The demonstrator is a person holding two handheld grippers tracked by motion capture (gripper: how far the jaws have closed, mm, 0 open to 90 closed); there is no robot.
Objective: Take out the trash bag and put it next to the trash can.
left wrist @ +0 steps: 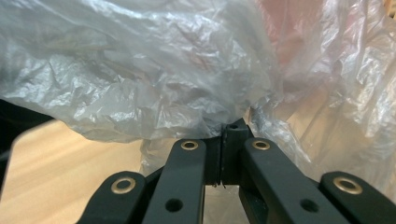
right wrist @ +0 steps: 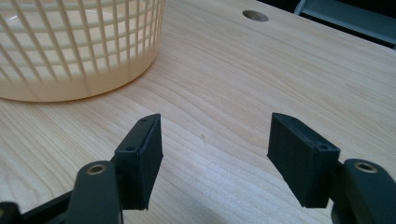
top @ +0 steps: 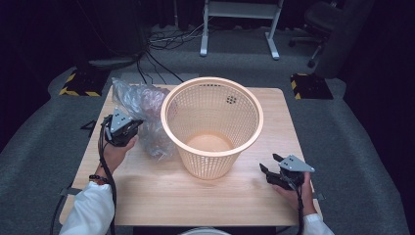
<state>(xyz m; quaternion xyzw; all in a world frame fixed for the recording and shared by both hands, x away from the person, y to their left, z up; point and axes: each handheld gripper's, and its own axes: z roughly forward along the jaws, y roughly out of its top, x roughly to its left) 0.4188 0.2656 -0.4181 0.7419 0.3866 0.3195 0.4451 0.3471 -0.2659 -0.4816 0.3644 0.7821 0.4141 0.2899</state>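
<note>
A crumpled clear plastic bag [top: 142, 105] lies on the wooden table [top: 195, 196], left of a tall peach lattice basket [top: 215, 161] that stands upright and empty. My left gripper [top: 137, 123] is at the bag's left side. In the left gripper view its jaws are pressed together, and the film of the bag [left wrist: 140, 70] gathers into a pinch at the tips of the left gripper [left wrist: 229, 128]. My right gripper [top: 269, 164] sits low at the table's front right, open, with bare wood between its pads. It [right wrist: 215, 149] points past the basket's wall [right wrist: 70, 46].
A round hole [right wrist: 255, 16] is cut in the tabletop near the far edge. On the grey floor behind the table are a white desk frame [top: 240, 19], loose cables [top: 166, 39], an office chair [top: 323, 19] and yellow-black striped blocks [top: 78, 83].
</note>
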